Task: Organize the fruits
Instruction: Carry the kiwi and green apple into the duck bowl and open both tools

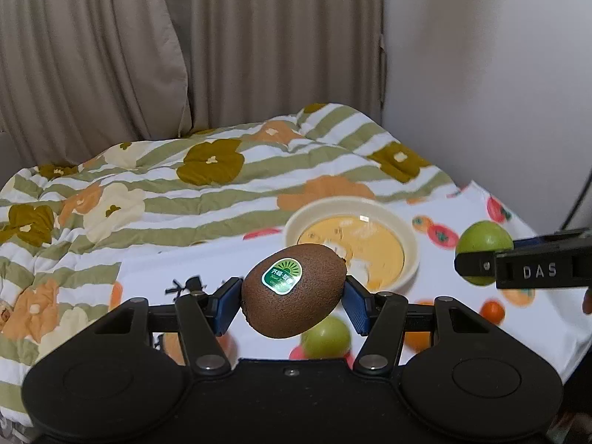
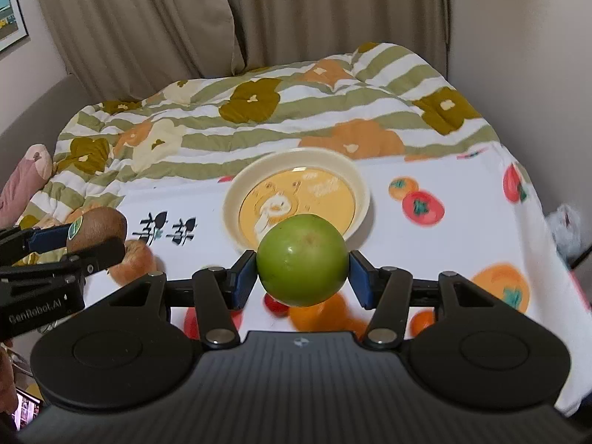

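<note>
The left tool (image 1: 294, 298) is clenched on a brown kiwi (image 1: 294, 290) with a green sticker, its blue pads pressing both ends, lifted above the fruit-print cloth (image 1: 207, 259). The right tool (image 2: 303, 272) grips a green apple (image 2: 302, 259) the same way, clear of the cloth. A second green fruit (image 1: 327, 336) lies on the cloth near its front edge. Farther back, toward the cloth's far edge, sits a cream bowl (image 2: 236, 192) with a yellow inside. Beyond it spreads a striped flowered quilt (image 2: 259, 122), covering the bed up to the curtains (image 2: 155, 18).
</note>
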